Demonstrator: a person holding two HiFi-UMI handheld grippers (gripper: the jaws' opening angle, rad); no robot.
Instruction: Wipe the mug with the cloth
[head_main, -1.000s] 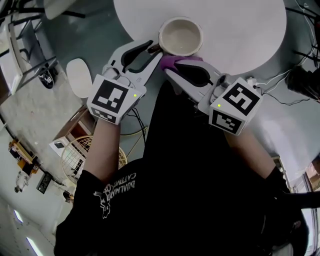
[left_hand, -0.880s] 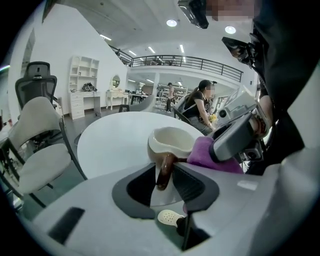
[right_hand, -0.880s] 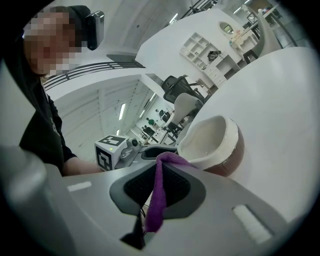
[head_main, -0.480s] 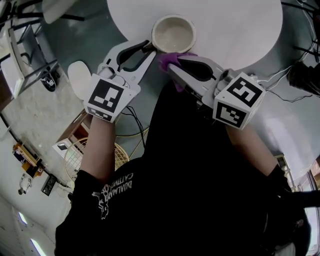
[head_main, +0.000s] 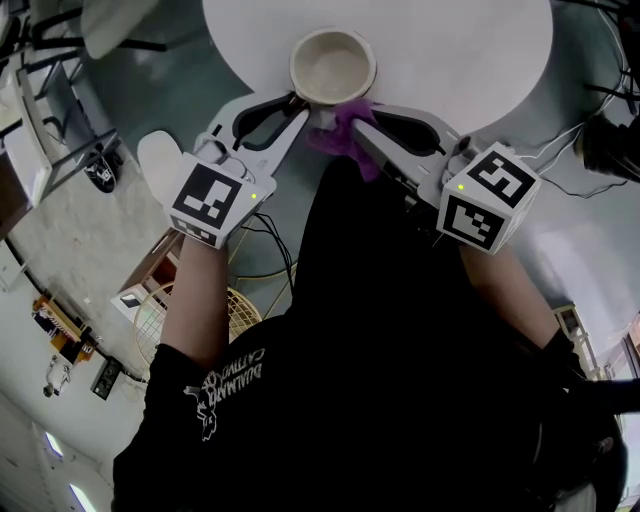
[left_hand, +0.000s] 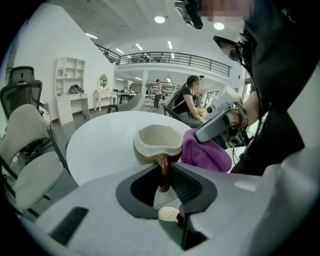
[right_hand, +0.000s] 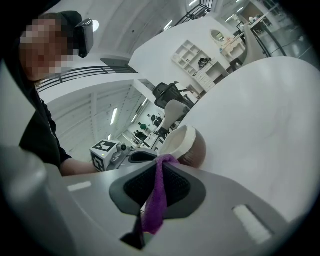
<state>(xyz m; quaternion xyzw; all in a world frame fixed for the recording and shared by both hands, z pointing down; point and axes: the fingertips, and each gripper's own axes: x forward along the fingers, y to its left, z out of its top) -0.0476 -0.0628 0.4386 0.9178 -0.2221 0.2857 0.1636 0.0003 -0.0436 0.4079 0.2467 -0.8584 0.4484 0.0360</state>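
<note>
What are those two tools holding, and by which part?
The left tool, its jaws just closing, pinches the mug by its brown handle. The right tool clamps the purple cloth by a bunched fold.

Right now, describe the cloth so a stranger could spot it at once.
On the round white table, a brown, cream-lined mug stands at the near edge. The cloth hangs beside it, pinched in the right gripper: the only purple thing there.

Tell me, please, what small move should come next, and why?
Probably rub the cloth along the side of the mug: the right tool holds it pinched beside the mug, and the left tool has just been closing its jaws on the handle.
</note>
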